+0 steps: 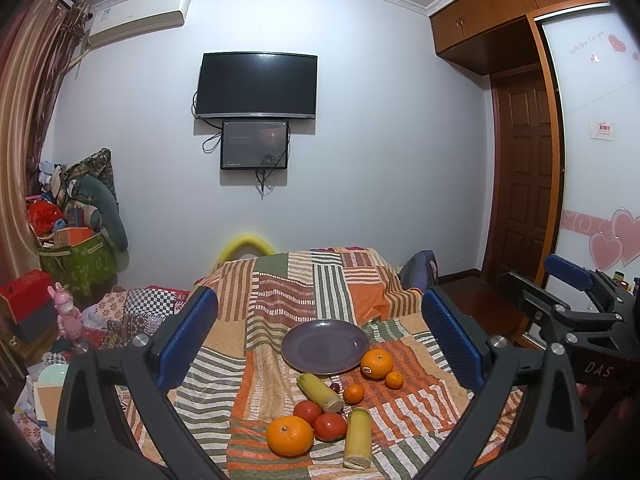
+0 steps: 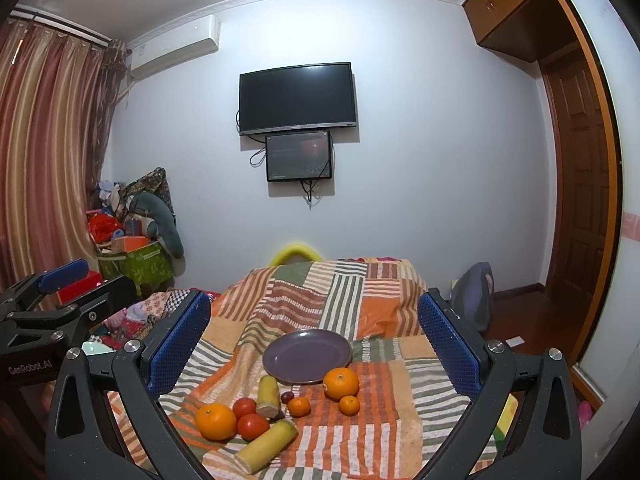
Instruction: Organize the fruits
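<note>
Left gripper: jaws spread wide, blue pads far apart, nothing held; it hangs above the patchwork blanket.
Right gripper: equally wide open and empty; it sits off to the right of the left gripper, seen there at.
Purple plate: empty, ahead of both grippers, framed between each pair of pads.
Large orange by plate: just right of the plate's near rim, its sticker facing the left gripper.
Two small tangerines: close in front of that orange, the other at.
Sugarcane pieces: one lies slanted below the plate; the second lies nearest the left gripper.
Tomatoes: two, touching, between the cane pieces.
Near orange: left of the tomatoes, touching one.
Dark grape: beside the slanted cane.
</note>
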Action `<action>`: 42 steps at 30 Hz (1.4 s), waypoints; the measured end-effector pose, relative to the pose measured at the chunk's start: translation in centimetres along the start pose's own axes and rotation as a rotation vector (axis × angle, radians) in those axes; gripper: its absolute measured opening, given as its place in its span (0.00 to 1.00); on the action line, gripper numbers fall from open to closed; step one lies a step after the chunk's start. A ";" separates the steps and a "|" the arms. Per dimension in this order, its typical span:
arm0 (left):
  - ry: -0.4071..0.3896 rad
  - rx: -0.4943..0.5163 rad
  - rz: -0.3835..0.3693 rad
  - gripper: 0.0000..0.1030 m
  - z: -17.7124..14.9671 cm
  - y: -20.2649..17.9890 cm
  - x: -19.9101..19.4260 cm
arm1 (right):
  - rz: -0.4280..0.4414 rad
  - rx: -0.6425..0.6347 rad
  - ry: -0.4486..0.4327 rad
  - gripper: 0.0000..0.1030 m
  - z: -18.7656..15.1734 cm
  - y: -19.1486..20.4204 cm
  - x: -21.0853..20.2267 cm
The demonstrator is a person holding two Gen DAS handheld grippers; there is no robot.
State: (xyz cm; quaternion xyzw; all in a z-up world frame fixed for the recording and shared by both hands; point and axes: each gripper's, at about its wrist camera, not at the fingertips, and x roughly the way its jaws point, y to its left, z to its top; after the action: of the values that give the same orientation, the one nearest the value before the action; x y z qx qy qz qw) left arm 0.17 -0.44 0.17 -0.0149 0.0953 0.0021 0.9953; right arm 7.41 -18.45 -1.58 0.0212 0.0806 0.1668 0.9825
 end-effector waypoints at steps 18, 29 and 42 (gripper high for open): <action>0.002 -0.003 -0.001 1.00 0.2 0.2 0.2 | 0.004 0.005 0.000 1.00 0.1 0.1 -0.2; 0.001 -0.004 0.002 1.00 0.2 0.0 0.3 | 0.008 0.007 0.002 1.00 0.3 0.1 -0.2; 0.000 -0.008 0.002 1.00 0.1 0.1 0.3 | 0.016 0.010 0.006 1.00 0.3 0.1 -0.2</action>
State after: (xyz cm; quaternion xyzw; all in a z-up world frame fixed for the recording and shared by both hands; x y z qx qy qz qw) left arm 0.50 -0.30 0.23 -0.0186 0.0955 0.0033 0.9953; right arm 7.29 -18.45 -1.27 0.0261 0.0841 0.1746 0.9807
